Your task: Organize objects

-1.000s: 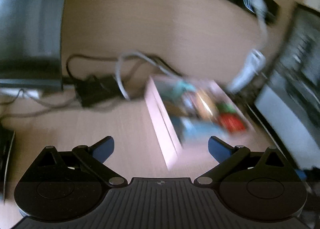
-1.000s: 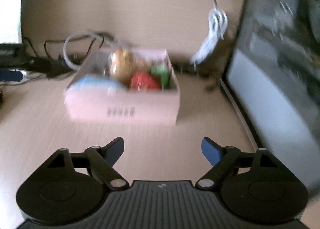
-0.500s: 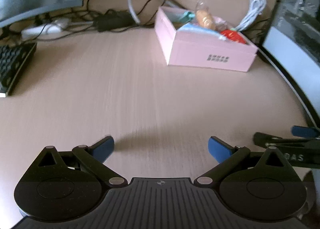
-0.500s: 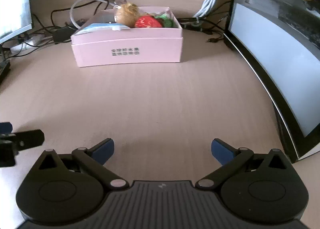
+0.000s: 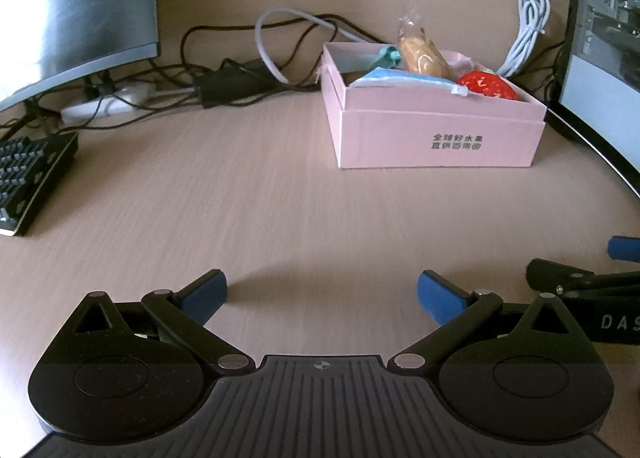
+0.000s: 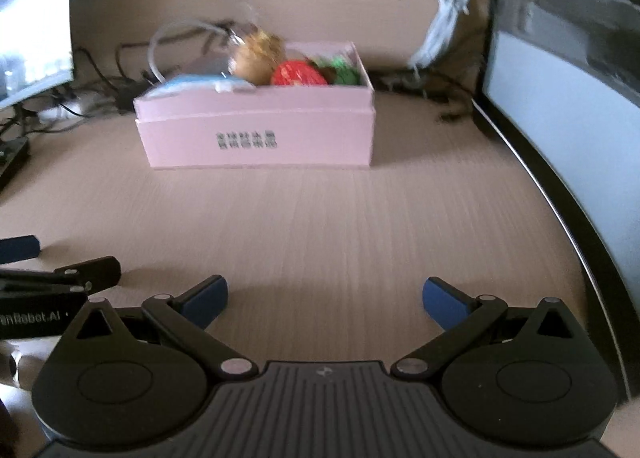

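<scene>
Several items heaped in pink box at desk rear: wrapped bun perched high, strawberry, blue packet. Left tongs and right tongs both spread wide, empty, well short of box. Risk: careless reach tips bun out; white cable and monitor near box could snag.

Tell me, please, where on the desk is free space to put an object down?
Bare desk lies between the pink box, the keyboard and both grippers. Crowded: tangled cables behind the box, toward the left monitor. The box is already full.
</scene>
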A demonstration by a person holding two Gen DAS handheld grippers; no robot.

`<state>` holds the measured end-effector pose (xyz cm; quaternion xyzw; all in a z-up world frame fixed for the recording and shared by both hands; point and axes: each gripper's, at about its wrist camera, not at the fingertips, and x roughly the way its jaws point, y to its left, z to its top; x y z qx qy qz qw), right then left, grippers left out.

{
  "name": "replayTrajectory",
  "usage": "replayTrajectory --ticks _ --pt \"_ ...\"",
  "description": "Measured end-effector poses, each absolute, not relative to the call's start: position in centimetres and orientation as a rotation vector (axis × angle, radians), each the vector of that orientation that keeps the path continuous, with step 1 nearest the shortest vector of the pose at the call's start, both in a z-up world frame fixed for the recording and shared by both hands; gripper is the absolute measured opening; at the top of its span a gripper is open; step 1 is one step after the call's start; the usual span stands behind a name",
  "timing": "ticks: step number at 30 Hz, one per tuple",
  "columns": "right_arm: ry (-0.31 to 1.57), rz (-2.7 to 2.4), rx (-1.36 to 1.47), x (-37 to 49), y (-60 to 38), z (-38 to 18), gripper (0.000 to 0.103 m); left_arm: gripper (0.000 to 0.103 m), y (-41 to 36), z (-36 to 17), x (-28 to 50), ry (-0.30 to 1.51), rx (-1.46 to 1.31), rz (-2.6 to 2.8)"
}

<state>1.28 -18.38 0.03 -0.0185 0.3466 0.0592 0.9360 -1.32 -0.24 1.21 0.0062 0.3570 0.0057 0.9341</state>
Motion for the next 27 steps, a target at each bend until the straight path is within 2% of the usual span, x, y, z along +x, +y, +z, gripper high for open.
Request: replayTrajectory --ticks 27 --pt "0.696 0.090 -0.026 1.72 -17.98 0.07 0.103 0.103 -0.14 1.14 -1.41 0.711 0.010 0.003"
